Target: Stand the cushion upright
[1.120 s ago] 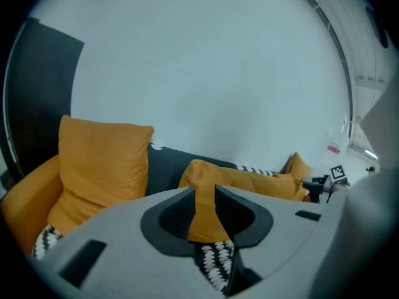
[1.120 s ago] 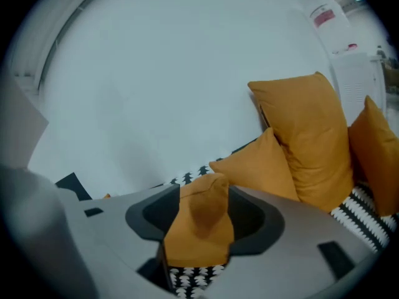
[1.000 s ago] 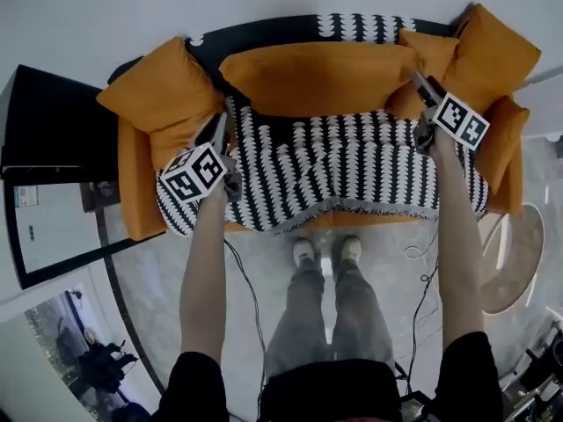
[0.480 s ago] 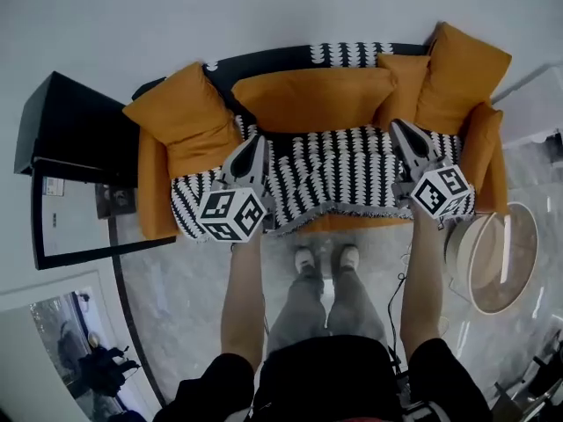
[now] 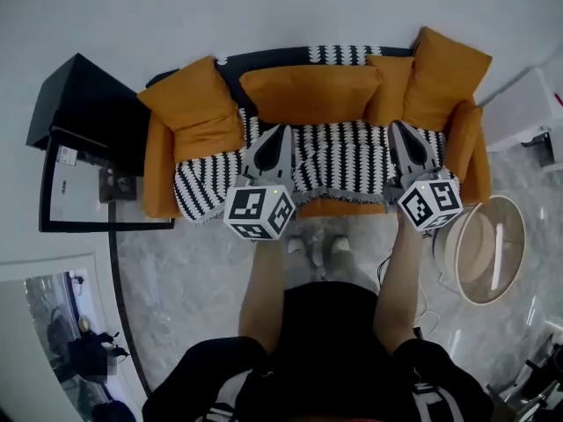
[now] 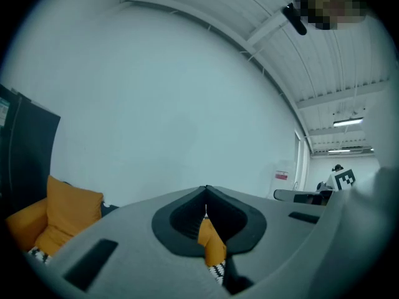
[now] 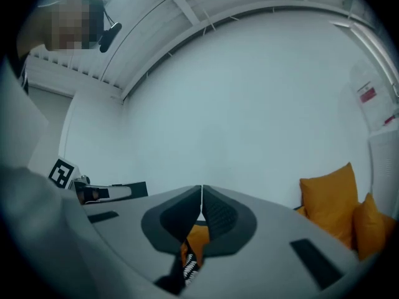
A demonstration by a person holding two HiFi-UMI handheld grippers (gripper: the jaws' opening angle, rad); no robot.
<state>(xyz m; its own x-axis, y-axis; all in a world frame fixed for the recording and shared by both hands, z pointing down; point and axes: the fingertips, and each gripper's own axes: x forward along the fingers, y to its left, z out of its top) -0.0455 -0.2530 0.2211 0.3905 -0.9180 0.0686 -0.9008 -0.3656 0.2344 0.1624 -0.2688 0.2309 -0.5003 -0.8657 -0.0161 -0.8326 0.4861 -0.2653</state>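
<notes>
A long orange cushion [image 5: 308, 93] stands upright against the back of the orange sofa [image 5: 157, 170], above a black-and-white patterned throw [image 5: 339, 161]. My left gripper [image 5: 283, 131] hovers in front of the seat, shut and empty, pointing level at the white wall [image 6: 206, 193]. To the right, my right gripper [image 5: 395, 127] is held the same way; its jaws are closing the last bit, the tips meet and nothing is between them [image 7: 201, 189]. Neither gripper touches the cushion.
More orange cushions lean at the sofa's left end [image 5: 193, 104] and right end [image 5: 449, 64]. A black cabinet [image 5: 84, 104] stands left of the sofa, a round side table [image 5: 488, 249] at the right front, and a white unit [image 5: 528, 104] behind it. My feet stand before the sofa.
Both grippers left the ends of the long cushion, drew back from the sofa and rose. Their jaws closed. The cushion stays leaning on the backrest.
</notes>
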